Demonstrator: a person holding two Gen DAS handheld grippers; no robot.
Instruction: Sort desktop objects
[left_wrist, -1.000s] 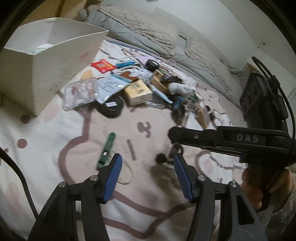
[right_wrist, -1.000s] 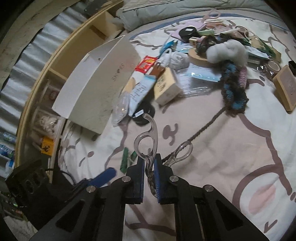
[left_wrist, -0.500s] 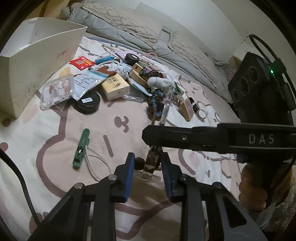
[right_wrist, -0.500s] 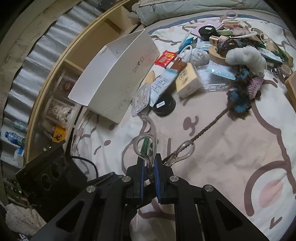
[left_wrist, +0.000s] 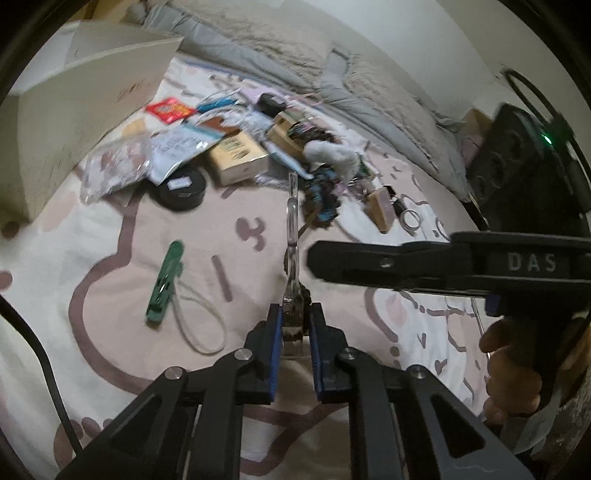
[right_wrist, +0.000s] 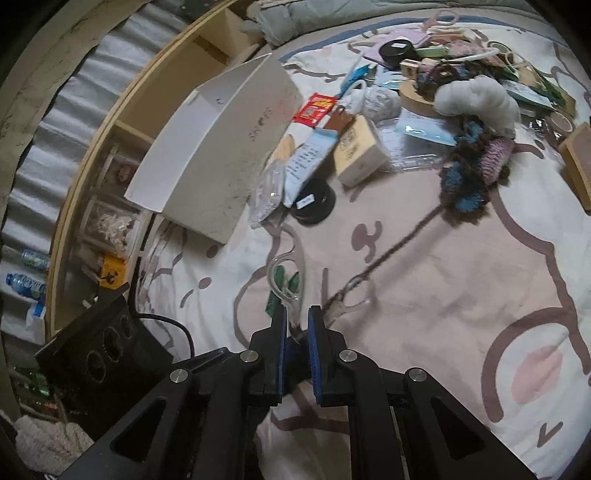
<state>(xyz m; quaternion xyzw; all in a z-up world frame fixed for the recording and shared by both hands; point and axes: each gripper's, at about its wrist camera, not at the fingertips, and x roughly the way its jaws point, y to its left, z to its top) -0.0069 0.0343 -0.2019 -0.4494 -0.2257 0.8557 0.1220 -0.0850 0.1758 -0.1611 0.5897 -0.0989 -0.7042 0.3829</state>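
Note:
Clear-handled scissors (left_wrist: 291, 221) (right_wrist: 286, 273) hang above the patterned bedsheet (left_wrist: 110, 369), gripped at both ends. My right gripper (right_wrist: 297, 317) is shut on them just below the clear finger loops; its black arm reaches in from the right in the left wrist view (left_wrist: 388, 262). My left gripper (left_wrist: 294, 317) is closing, and its blue pads press on the scissors' lower end. A brown cord (right_wrist: 399, 243) runs from the scissors to a crocheted piece (right_wrist: 469, 173). The white open box (left_wrist: 92, 92) (right_wrist: 221, 147) stands at the left.
A green clip (left_wrist: 164, 284) and a white cord loop (left_wrist: 199, 321) lie left of the grippers. Beyond them is a pile with a black round tin (left_wrist: 181, 188), a tan box (left_wrist: 240, 157), packets and yarn. A grey duvet (left_wrist: 295, 55) lies behind. A person's hand (left_wrist: 517, 369) holds the right gripper.
My left gripper went from wide open to closed around the lower end of the scissors. The right gripper kept its hold on them and stayed in place.

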